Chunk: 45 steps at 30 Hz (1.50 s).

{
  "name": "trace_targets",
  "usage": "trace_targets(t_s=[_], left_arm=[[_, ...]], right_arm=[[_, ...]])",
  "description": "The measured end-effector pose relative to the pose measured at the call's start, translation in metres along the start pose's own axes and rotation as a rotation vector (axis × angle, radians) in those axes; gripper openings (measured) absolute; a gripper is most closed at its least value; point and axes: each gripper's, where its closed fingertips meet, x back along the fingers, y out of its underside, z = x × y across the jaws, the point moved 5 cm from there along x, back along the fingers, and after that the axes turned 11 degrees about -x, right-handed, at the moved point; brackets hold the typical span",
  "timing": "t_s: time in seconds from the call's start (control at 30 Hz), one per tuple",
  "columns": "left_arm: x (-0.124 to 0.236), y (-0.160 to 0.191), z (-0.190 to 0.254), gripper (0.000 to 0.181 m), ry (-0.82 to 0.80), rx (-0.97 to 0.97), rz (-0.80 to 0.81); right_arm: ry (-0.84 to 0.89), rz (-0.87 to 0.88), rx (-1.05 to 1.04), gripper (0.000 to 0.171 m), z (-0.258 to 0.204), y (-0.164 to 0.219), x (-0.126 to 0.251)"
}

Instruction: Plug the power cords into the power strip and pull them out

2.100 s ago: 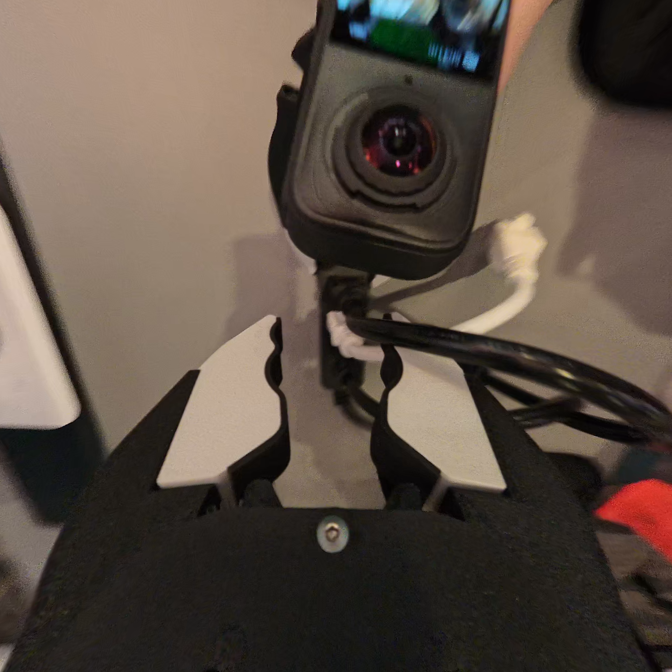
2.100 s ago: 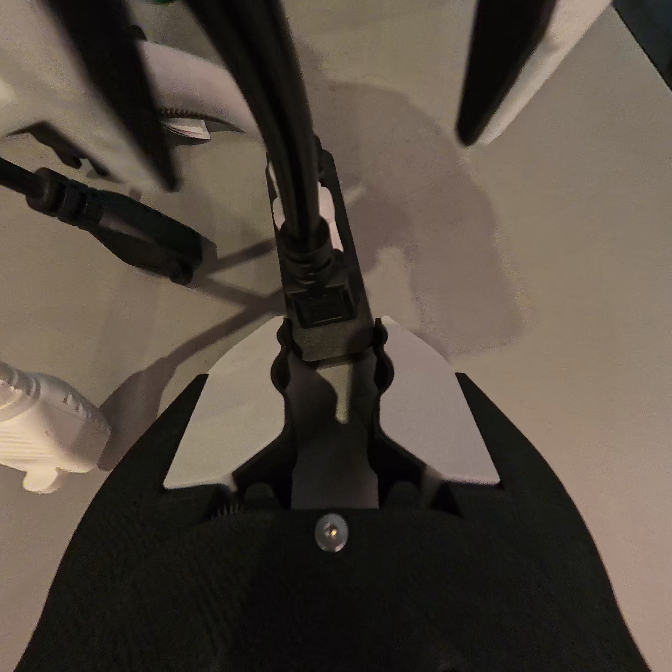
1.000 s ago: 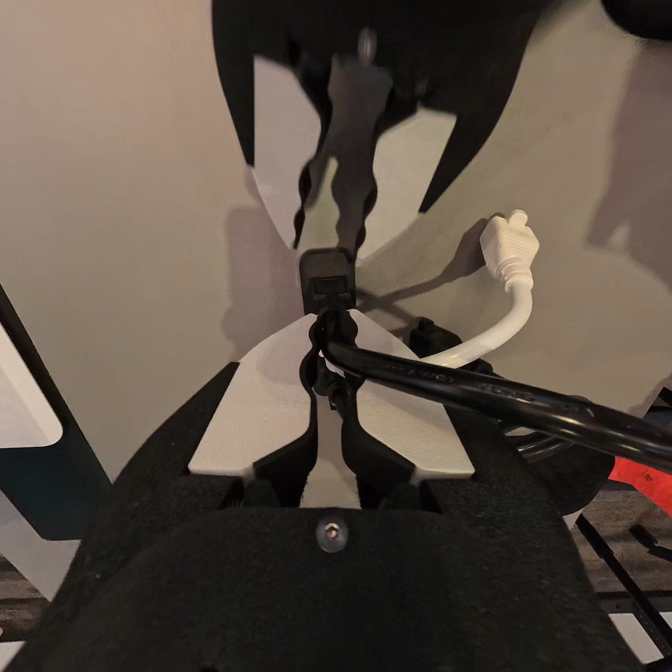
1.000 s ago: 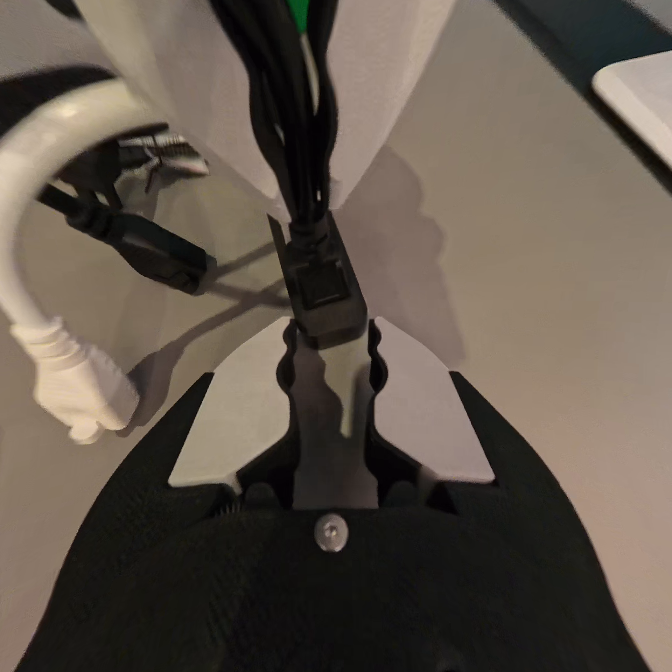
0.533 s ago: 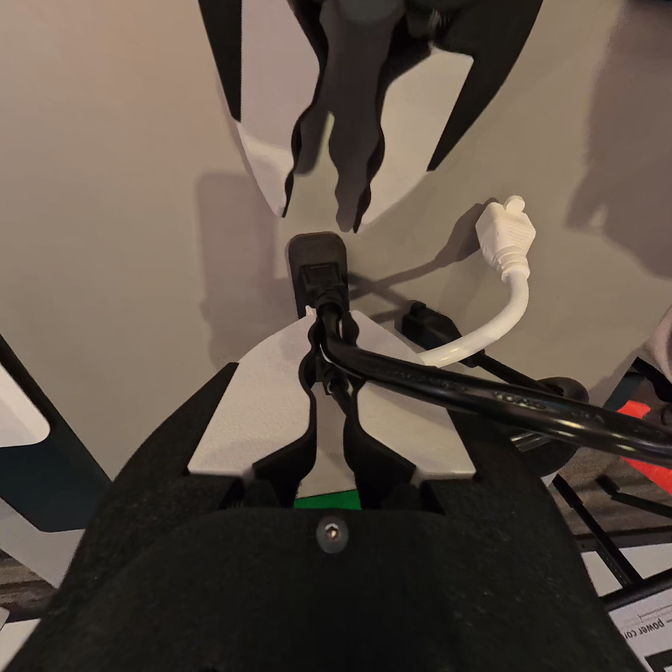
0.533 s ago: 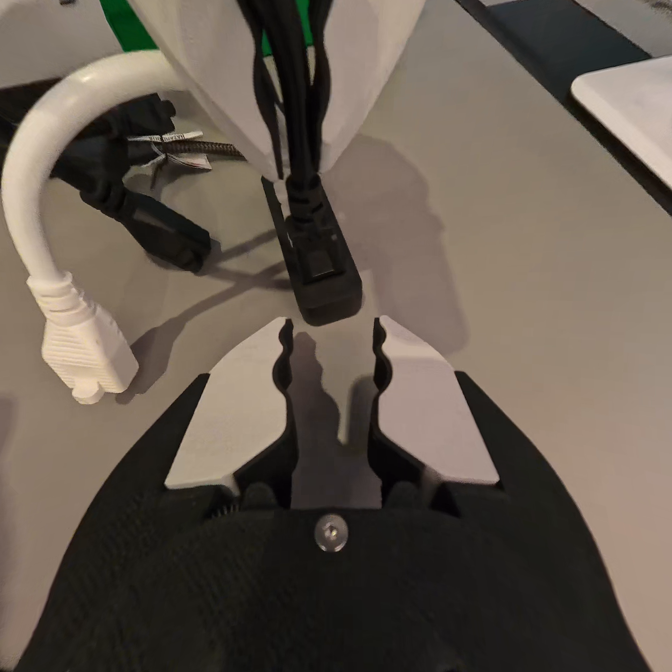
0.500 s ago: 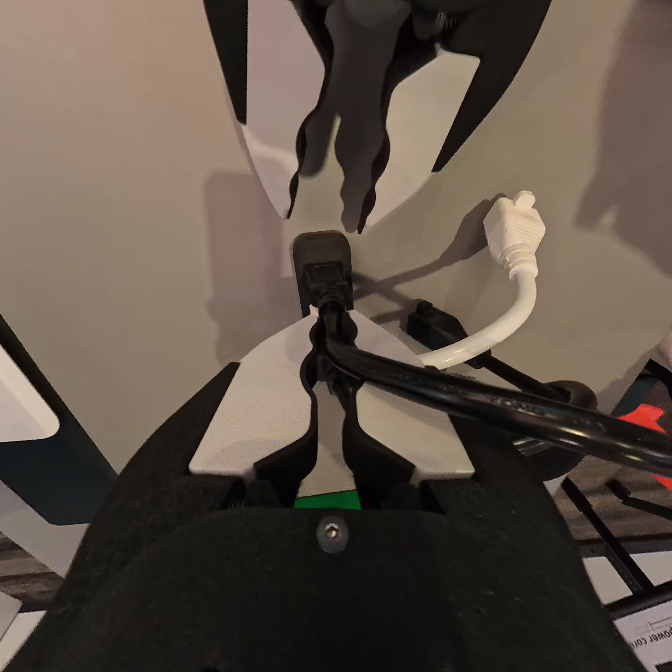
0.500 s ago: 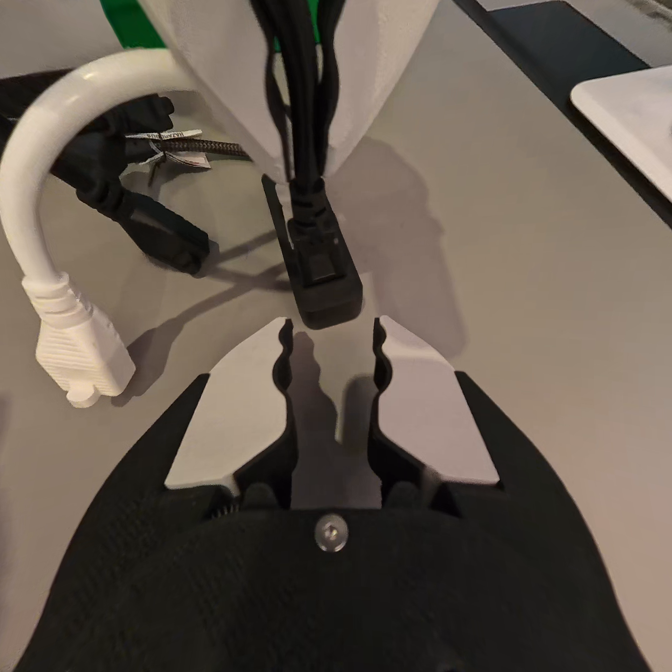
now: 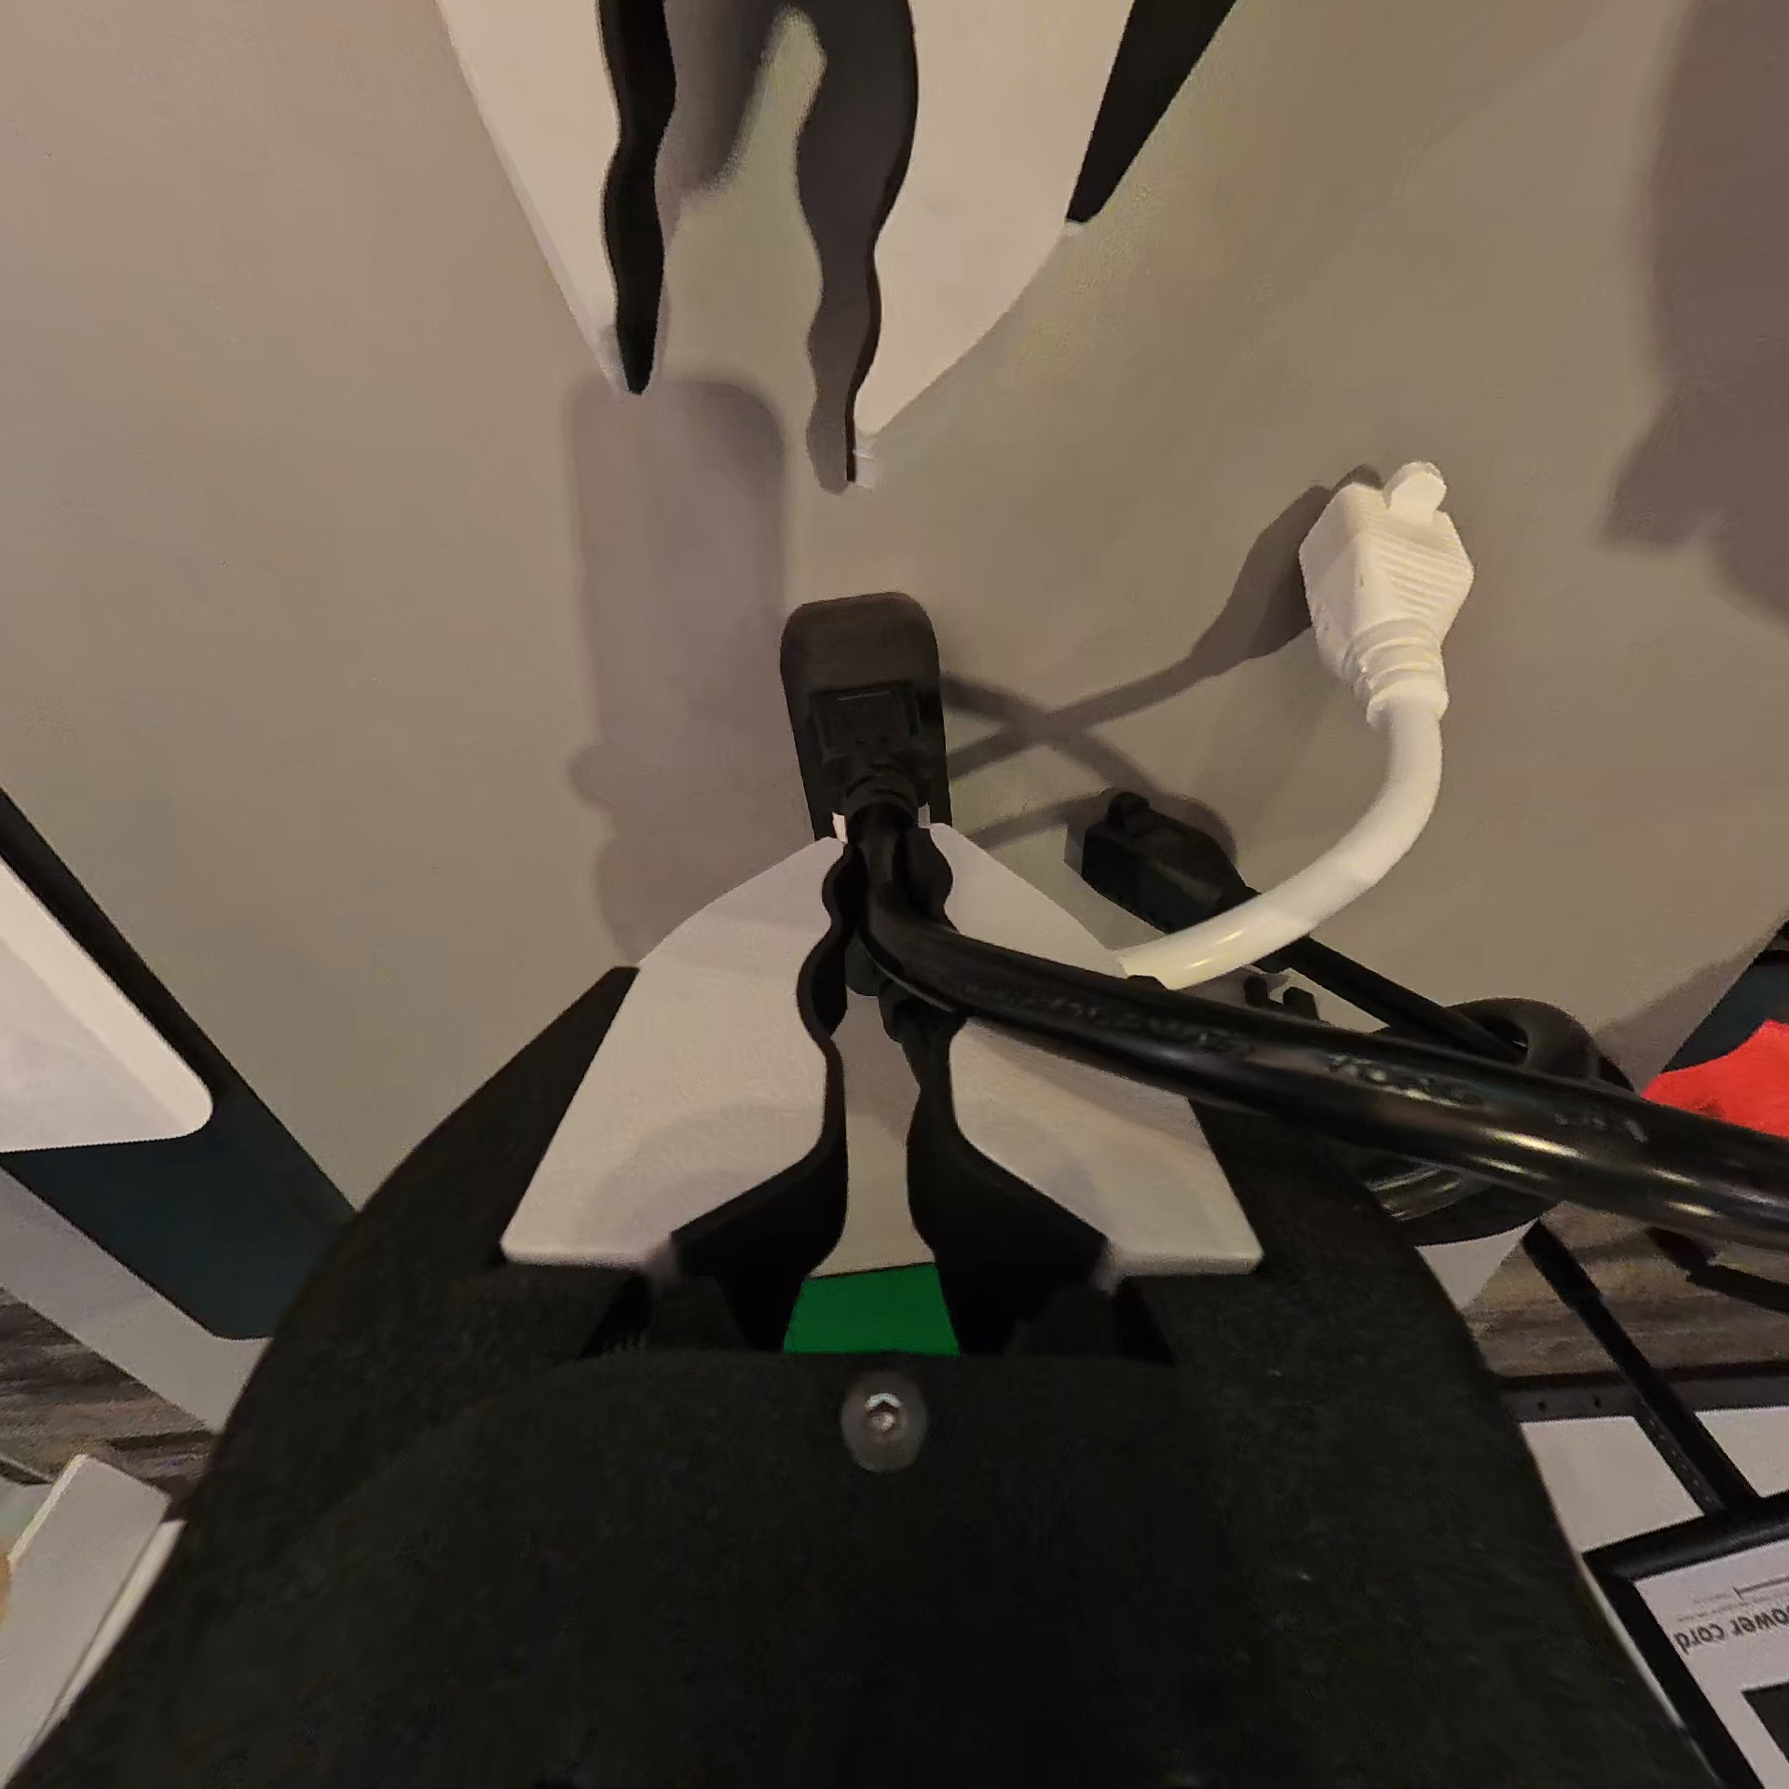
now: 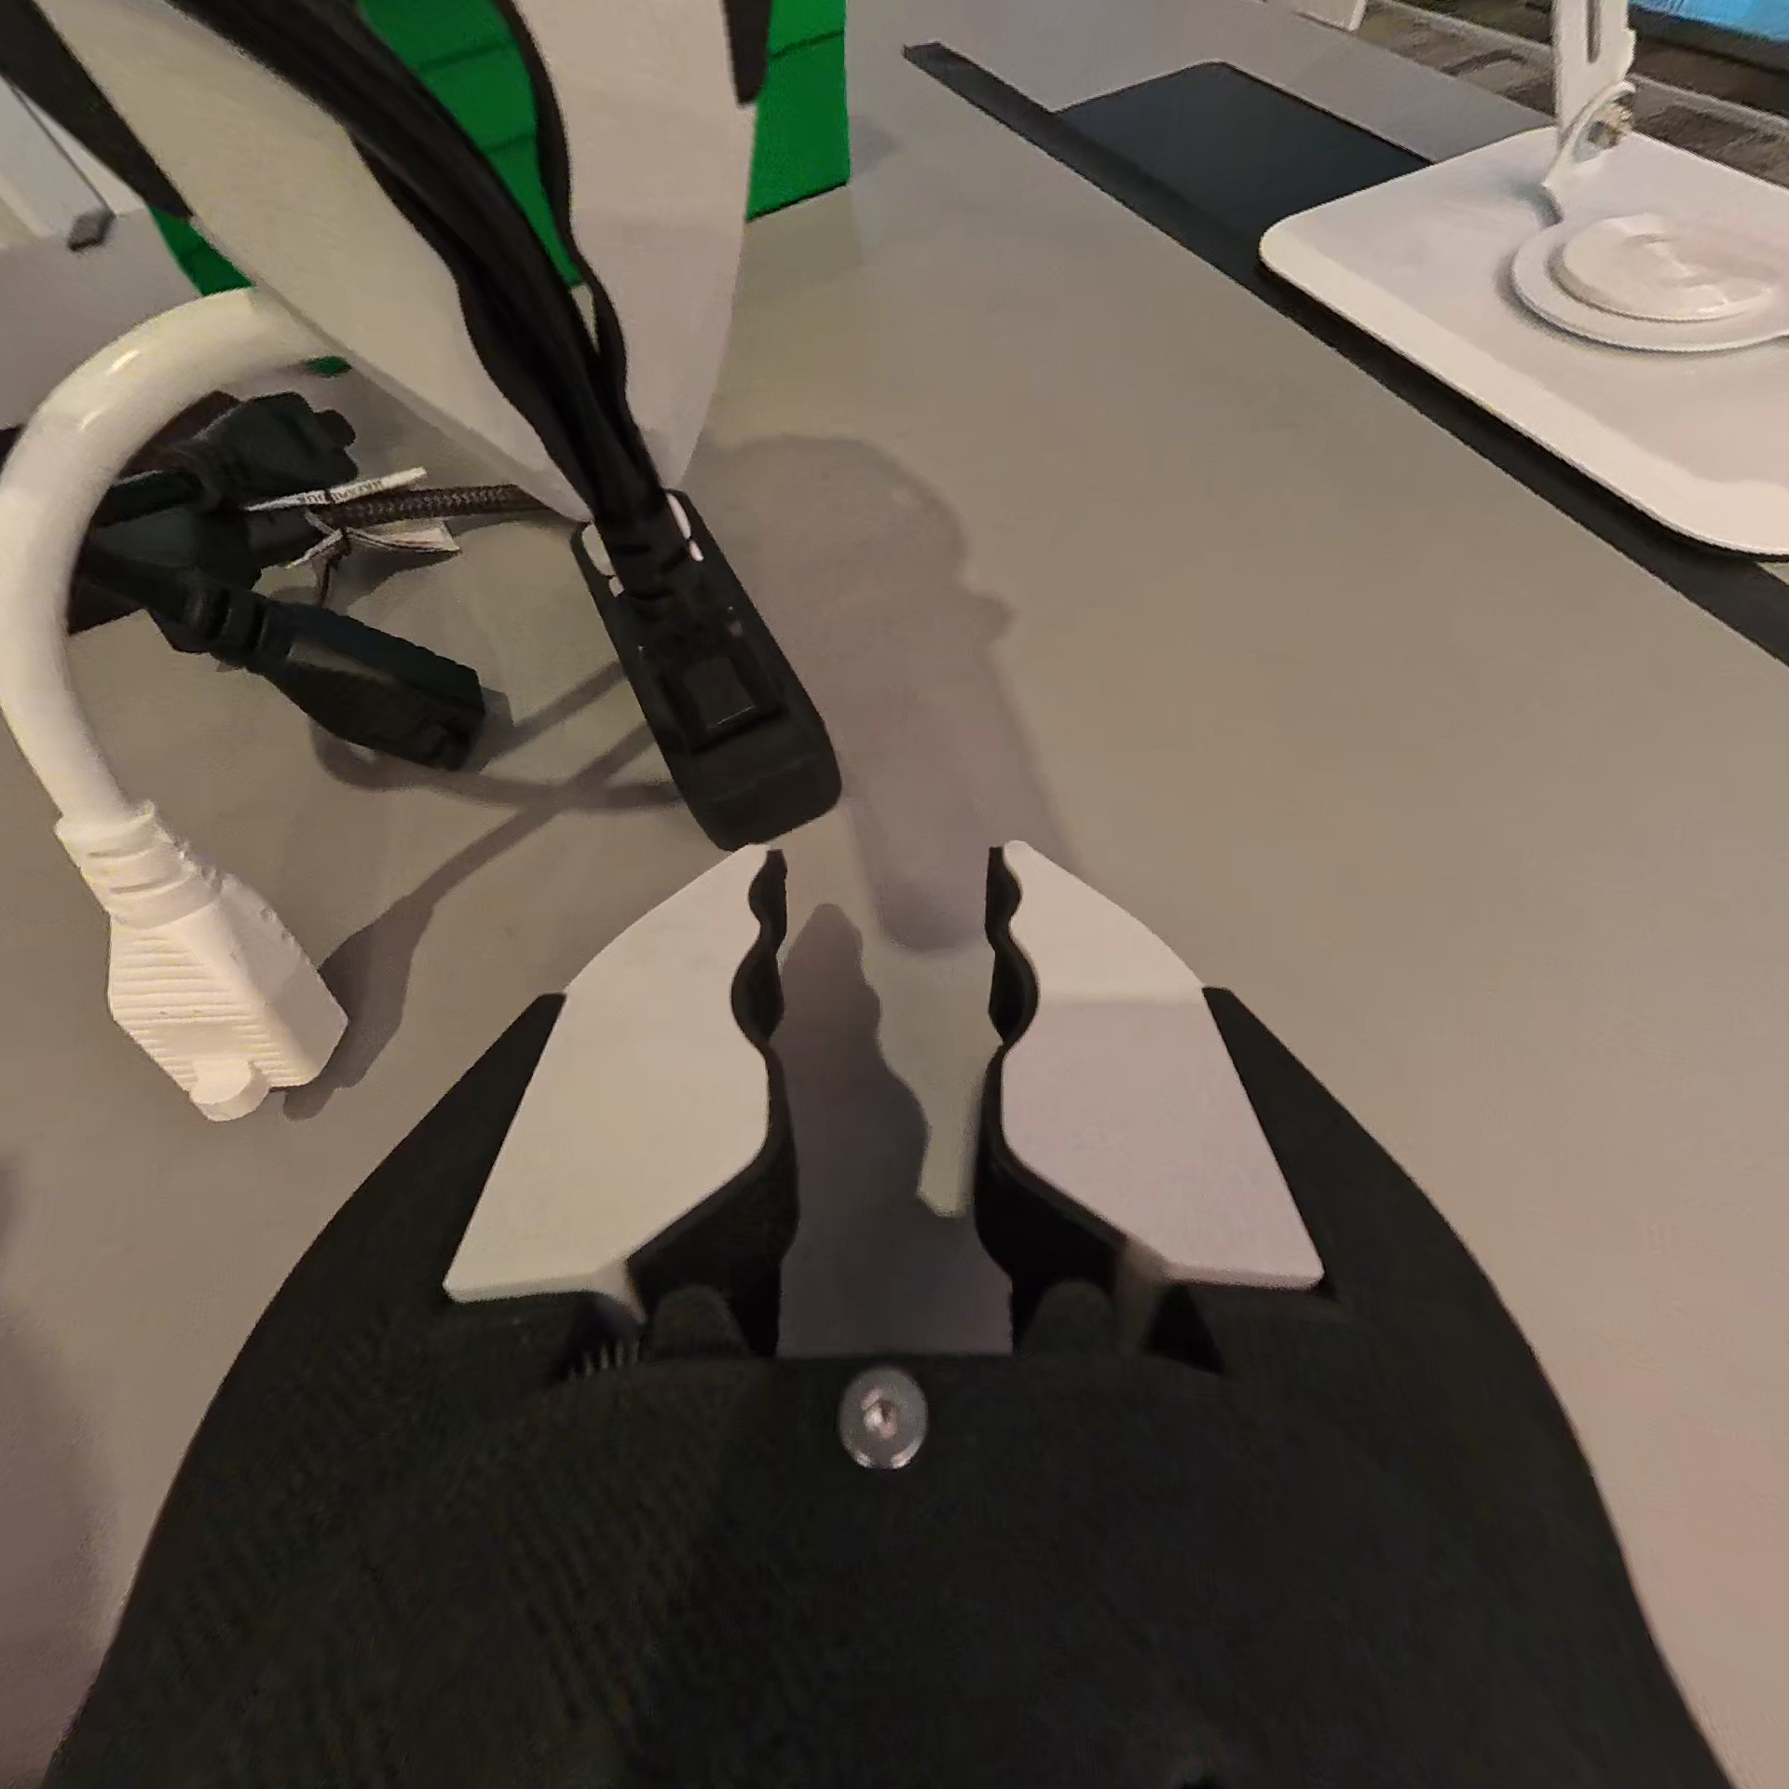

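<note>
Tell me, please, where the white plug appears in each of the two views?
Left wrist view: the white plug lies at upper right, its cord curving down behind the black cord.
Right wrist view: it lies at lower left on the table.
Shared landmark: the black plug near centre.

Power strip (image 10: 745, 716) right of loose plugs (image 10: 208, 997)

Grey worktop (image 10: 1258, 678), bearing a white plug (image 10: 208, 1007), black plugs (image 10: 378, 692) and, seemingly, a white stand base (image 10: 1510, 387).
</note>
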Motion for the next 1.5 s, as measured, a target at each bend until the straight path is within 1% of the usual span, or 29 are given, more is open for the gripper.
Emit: trace_targets(t_s=[0.17, 0.27, 0.4, 0.53, 0.9, 1.03, 1.2, 1.27, 1.37, 1.43, 1.5], left_arm=[[0.0, 0.0, 0.001, 0.01, -0.005, 0.024, 0.007], [-0.001, 0.001, -0.001, 0.01, 0.043, 0.049, 0.007], [-0.001, -0.003, 0.001, 0.01, 0.01, 0.021, -0.053], [-0.001, -0.001, 0.001, 0.01, 0.026, 0.065, -0.006], [-0.002, -0.004, 0.003, 0.01, -0.003, 0.047, -0.038], [-0.002, -0.005, 0.002, 0.009, 0.018, 0.074, 0.0], [-0.003, -0.008, 0.003, 0.009, 0.0, 0.043, -0.069], [-0.003, -0.008, 0.003, 0.009, 0.015, 0.05, -0.068], [-0.003, -0.012, 0.003, 0.01, 0.009, 0.008, -0.128], [-0.003, -0.011, 0.002, 0.009, 0.022, 0.011, -0.117], [-0.003, -0.008, 0.003, 0.009, 0.02, 0.021, -0.058]], right_arm=[[0.006, 0.002, -0.002, 0.038, 0.001, 0.0, 0.0], [0.015, -0.013, 0.007, 0.038, 0.0, 0.001, -0.001], [0.024, -0.029, 0.02, 0.038, 0.0, 0.003, -0.001], [0.03, -0.03, 0.027, 0.038, 0.0, 0.004, -0.001], [0.032, -0.057, 0.044, 0.039, -0.001, 0.006, -0.003], [0.027, -0.05, 0.048, 0.039, -0.002, 0.005, -0.003], [0.02, -0.064, 0.061, 0.039, -0.003, 0.005, -0.005], [0.017, -0.061, 0.068, 0.039, -0.004, 0.005, -0.005], [0.011, -0.05, 0.069, 0.039, -0.004, 0.005, -0.004], [0.007, -0.051, 0.06, 0.039, -0.004, 0.005, -0.004], [-0.023, -0.018, 0.053, 0.04, -0.007, 0.002, -0.003]])
